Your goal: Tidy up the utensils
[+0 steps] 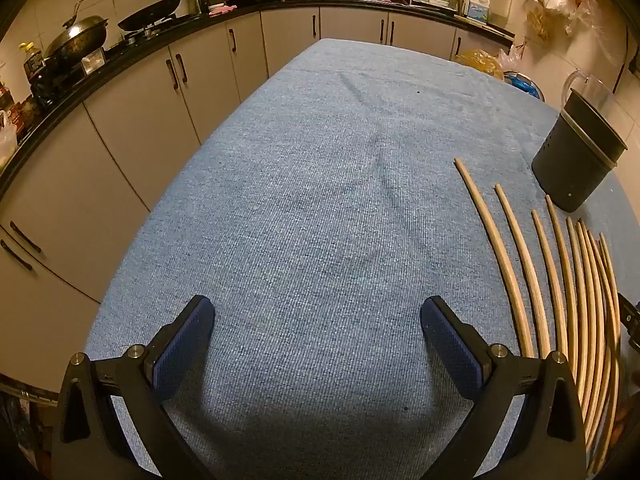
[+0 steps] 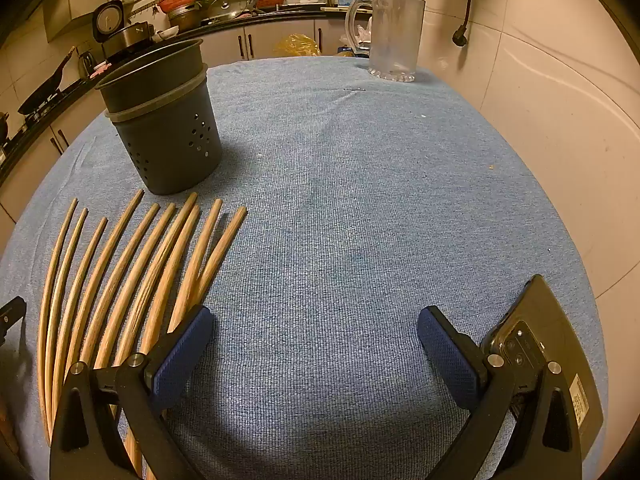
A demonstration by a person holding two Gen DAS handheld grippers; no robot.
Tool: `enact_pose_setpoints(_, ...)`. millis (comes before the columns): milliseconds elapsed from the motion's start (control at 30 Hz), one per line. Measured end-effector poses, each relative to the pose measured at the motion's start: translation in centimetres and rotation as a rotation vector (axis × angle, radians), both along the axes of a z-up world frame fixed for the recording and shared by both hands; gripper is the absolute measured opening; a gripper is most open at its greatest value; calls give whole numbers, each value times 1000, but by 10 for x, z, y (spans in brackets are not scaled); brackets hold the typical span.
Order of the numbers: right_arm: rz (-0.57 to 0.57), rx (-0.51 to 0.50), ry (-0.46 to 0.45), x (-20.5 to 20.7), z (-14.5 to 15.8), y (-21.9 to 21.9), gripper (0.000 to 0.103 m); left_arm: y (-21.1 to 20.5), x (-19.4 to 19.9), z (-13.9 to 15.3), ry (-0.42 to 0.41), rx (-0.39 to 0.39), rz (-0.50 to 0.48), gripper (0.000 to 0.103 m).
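Both my jaws stand wide and empty, with the chopsticks not yet picked up.

Left wrist view: my left gripper (image 1: 318,320) hovers over bare blue woven cloth on the tabletop (image 1: 320,200), jaws spread wide with nothing between them. The row of pale wooden chopsticks (image 1: 560,280) lies off to its right, and the dark grey perforated plastic utensil holder (image 1: 576,160) stands just beyond their far tips. Right wrist view: my right gripper (image 2: 316,320) is just as wide and empty. The chopsticks (image 2: 132,272) fan out at its left, the nearest ones running under my left finger. The holder (image 2: 168,136) stands upright past their tips. I judge it best to slide left, straddle one outer stick near its middle, close squarely, then tilt it tip-down into the holder.
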State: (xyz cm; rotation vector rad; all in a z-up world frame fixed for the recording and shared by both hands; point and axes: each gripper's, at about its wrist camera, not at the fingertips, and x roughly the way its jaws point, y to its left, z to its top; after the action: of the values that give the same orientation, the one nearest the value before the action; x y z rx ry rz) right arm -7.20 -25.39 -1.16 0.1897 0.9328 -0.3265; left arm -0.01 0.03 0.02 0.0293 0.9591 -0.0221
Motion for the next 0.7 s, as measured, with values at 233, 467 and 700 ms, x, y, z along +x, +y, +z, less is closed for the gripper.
enact_pose_setpoints(233, 15, 13, 12, -4, 3, -2, 103, 3, -8, 2, -10, 12, 20, 103)
enact_pose_setpoints(467, 14, -57, -137, -55, 45, 20, 103, 2, -53, 35, -180, 3, 60, 103)
enact_pose_setpoints(700, 77, -63, -300, -99, 70, 55, 103, -19, -107, 65, -279, -7, 8, 103)
